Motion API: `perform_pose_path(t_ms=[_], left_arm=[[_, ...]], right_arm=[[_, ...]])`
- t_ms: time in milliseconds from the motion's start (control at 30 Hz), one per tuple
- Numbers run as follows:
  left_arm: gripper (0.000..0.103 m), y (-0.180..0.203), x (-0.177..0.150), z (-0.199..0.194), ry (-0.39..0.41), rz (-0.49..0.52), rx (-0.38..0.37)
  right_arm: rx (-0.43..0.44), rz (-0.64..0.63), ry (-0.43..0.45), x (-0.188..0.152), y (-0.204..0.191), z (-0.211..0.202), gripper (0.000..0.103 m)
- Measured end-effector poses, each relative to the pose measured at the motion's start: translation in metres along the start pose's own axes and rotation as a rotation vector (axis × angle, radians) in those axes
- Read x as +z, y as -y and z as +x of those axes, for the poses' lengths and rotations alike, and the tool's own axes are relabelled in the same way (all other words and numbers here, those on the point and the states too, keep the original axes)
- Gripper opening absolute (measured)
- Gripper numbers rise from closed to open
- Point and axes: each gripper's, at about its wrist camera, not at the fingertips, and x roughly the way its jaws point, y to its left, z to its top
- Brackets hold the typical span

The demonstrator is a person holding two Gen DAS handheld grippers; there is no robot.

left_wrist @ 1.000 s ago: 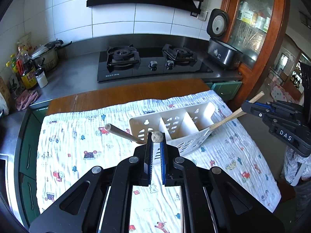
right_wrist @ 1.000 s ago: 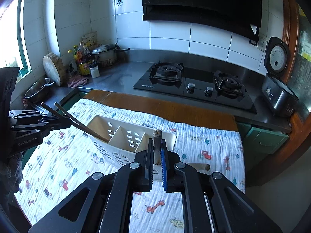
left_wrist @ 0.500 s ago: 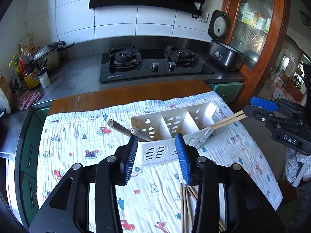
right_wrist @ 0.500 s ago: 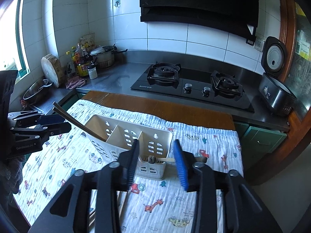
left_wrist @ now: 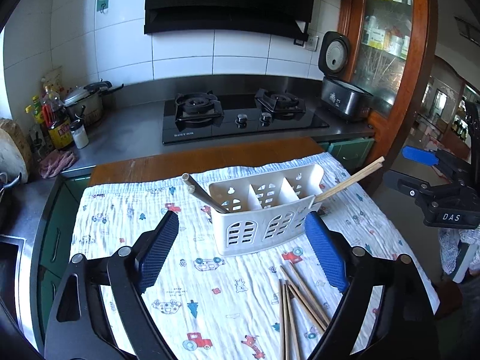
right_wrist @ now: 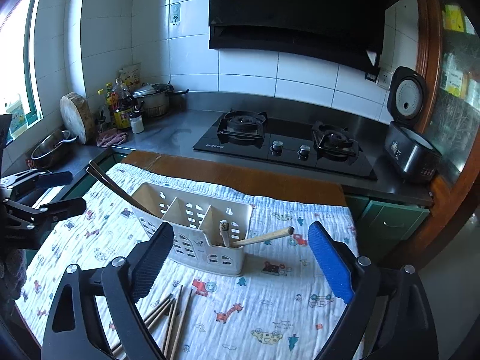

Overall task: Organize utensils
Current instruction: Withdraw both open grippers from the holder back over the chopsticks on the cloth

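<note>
Gas hob point(left_wrist: 240, 118), rice cooker point(left_wrist: 342, 90), pot point(right_wrist: 151, 100), bottles point(right_wrist: 120, 108), printed cloth point(left_wrist: 195, 270).

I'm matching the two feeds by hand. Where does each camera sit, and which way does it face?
Left wrist: on the left gripper, facing the caddy and stove; own open fingers show, the right gripper at the right edge.
Right wrist: on the right gripper, likewise; left gripper at left.
Shared: caddy, loose chopsticks.
</note>
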Motion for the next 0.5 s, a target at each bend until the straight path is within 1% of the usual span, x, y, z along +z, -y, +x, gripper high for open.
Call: perform_pose_path(t_ms=[67, 133, 200, 367, 500], left_arm=[[0.092, 0.0, -0.005, -0.007, 0.014, -0.001, 0.012], [0.093, 0.002, -0.011, -0.014, 0.022, 0.006, 0.018], [0.096, 0.001, -0.017, -0.02, 0.028, 0.003, 0.026], [0.098, 0.0, -0.038, -0.036, 0.041, -0.01, 0.021], [0.098, 0.001, -0.06, -0.047, 0.051, -0.026, 0.033]], right_arm=[[-0.014, -0.007, 0.009, -0.002, -0.001, -0.005, 0.091], [-0.012, -0.001, 0.012, -0.007, -0.001, -0.01, 0.092], [-0.01, 0.009, 0.017, -0.013, 0.0, -0.016, 0.092], [-0.006, 0.023, 0.027, -0.029, 0.0, -0.03, 0.094], [0.012, 0.039, 0.04, -0.048, -0.004, -0.043, 0.095]])
